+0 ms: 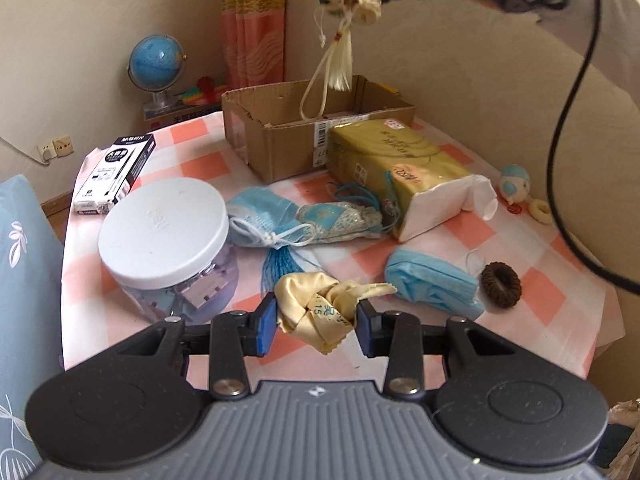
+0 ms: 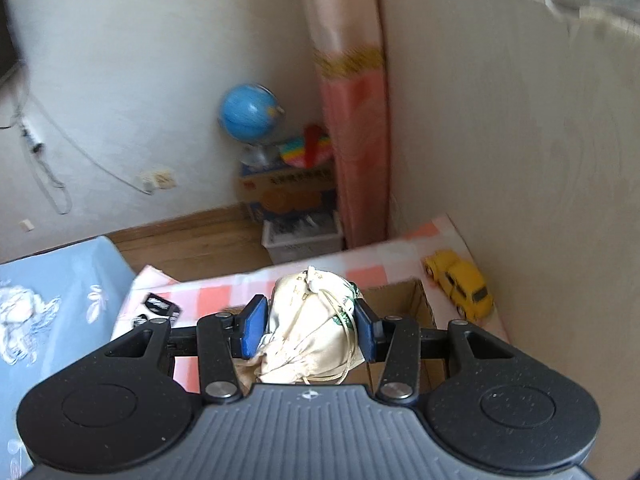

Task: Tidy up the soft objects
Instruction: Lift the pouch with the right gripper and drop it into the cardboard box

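My left gripper [image 1: 316,326] is shut on a crumpled yellow satin cloth [image 1: 320,312] near the table's front edge. My right gripper [image 2: 308,330] is shut on a cream drawstring pouch [image 2: 308,332] and holds it high above the open cardboard box [image 2: 404,300]. In the left wrist view the pouch [image 1: 356,4] hangs at the top with its tassel [image 1: 340,68] dangling over the box [image 1: 280,136]. On the checked tablecloth lie a blue mask [image 1: 432,280], a second mask [image 1: 260,220], a blue embroidered pouch [image 1: 340,220], a brown hair tie [image 1: 501,285] and a tissue pack [image 1: 404,172].
A plastic jar with a white lid [image 1: 164,232] stands at the front left, a black and white pen box [image 1: 114,174] behind it. A small bird toy [image 1: 516,188] is at the right; a yellow toy car [image 2: 460,284] is by the wall. A globe [image 1: 156,60] stands beyond the table.
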